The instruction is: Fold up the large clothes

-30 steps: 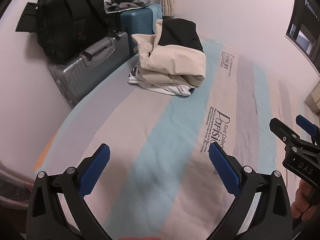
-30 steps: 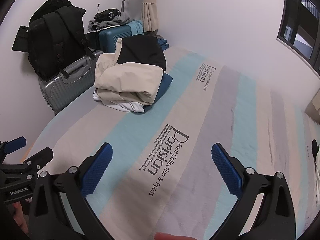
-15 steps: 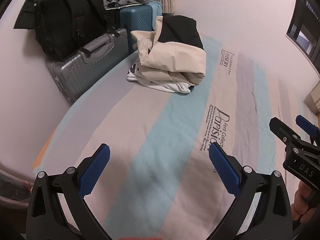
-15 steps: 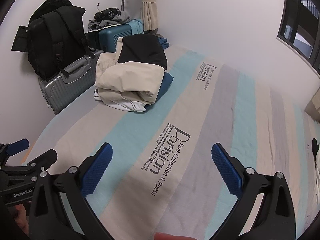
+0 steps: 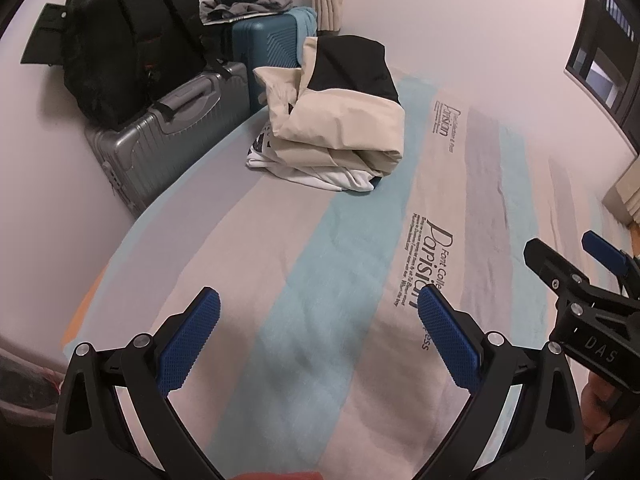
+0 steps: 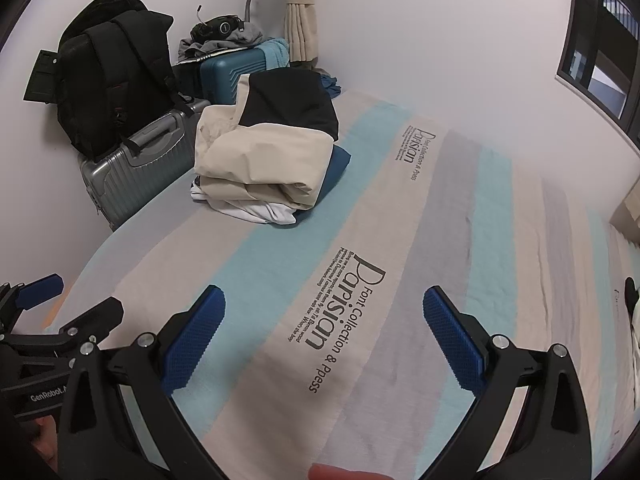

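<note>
Both the left gripper (image 5: 318,328) and the right gripper (image 6: 324,328) hover with jaws spread wide and empty. The stack of folded clothes (image 5: 340,120) lies well ahead and slightly left of each, so folding appears complete or between garments. The surface is a striped bedsheet (image 6: 460,240); a grey suitcase (image 5: 160,136) and black backpack (image 6: 108,68) stand far left against the wall.

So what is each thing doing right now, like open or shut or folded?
left gripper: open, empty
right gripper: open, empty
beige and black garment: folded, top of the pile
white garment: folded, under it
silver suitcase: shut
teal suitcase: shut
black backpack: upright on silver suitcase
</note>
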